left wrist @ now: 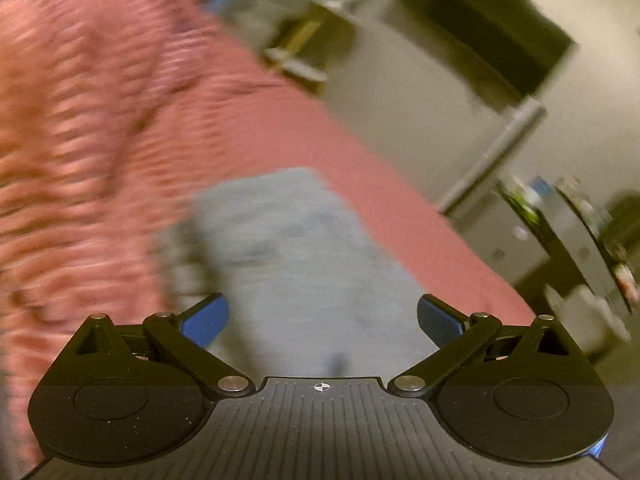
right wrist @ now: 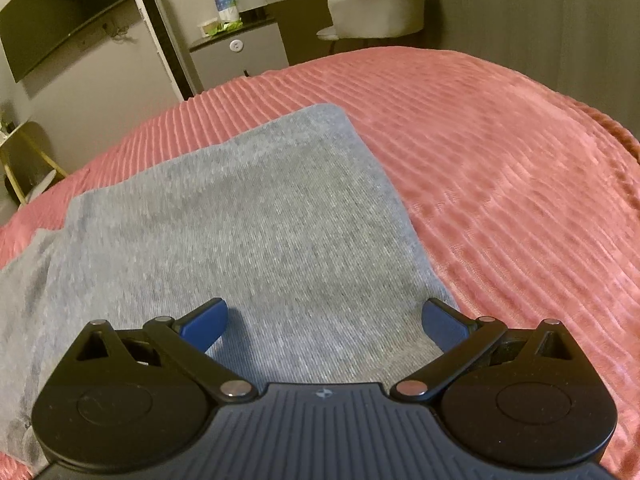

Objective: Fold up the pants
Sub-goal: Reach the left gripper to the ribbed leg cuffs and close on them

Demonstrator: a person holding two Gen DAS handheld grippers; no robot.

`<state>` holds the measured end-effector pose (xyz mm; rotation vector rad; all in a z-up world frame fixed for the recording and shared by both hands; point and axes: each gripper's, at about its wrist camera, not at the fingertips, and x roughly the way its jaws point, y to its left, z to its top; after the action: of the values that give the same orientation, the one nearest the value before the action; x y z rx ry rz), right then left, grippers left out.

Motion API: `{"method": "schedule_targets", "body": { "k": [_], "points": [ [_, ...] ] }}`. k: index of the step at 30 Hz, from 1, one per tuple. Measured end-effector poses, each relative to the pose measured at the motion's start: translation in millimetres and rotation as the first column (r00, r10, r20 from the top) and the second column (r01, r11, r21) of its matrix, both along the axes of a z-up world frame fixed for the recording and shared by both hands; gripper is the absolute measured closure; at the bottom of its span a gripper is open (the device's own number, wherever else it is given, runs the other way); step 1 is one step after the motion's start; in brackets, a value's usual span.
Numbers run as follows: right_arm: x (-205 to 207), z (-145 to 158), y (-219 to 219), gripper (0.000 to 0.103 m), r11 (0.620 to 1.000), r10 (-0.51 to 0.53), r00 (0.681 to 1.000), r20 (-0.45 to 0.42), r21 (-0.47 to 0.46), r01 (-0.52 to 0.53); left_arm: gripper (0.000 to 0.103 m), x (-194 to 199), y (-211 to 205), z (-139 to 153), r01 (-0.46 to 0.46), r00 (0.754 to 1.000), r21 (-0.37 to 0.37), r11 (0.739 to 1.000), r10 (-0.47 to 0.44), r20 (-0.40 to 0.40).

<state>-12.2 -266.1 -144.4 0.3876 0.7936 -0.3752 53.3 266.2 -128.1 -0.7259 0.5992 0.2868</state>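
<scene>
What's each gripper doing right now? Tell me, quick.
Left gripper: open, holding nothing, above the grey pants.
Right gripper: open, holding nothing, over the pants.

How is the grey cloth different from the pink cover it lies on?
The grey pants are a smooth, fine knit; the pink bedspread is ribbed in ridges. The pants are a small folded block with straight edges; the bedspread stretches much wider, beyond them. Both lie flat and soft.

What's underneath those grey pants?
The grey pants lie on a pink ribbed bedspread, which shows all around them. Whatever sits directly beneath the fabric is covered, so I cannot tell.
</scene>
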Motion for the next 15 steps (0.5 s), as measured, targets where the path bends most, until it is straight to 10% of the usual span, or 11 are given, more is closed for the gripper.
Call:
{"method": "schedule_targets", "body": {
  "k": [5, 15],
  "points": [
    [1.3, -0.6, 3.6, 0.0, 1.0, 0.006, 1.0, -0.019, -0.028, -0.006, 0.0, -20.6, 48.8, -40.2, -0.073, 0.995, -0.314, 0.947, 0.089, 0.037],
    [1.3, 0.0, 4.0, 0.0, 1.0, 0.002, 1.0, -0.015, -0.022, -0.003, 0.0, 1.8, 38.0, -44.2, 0.047, 0.997, -0.261, 0.964, -0.03, 0.071]
  ]
}}
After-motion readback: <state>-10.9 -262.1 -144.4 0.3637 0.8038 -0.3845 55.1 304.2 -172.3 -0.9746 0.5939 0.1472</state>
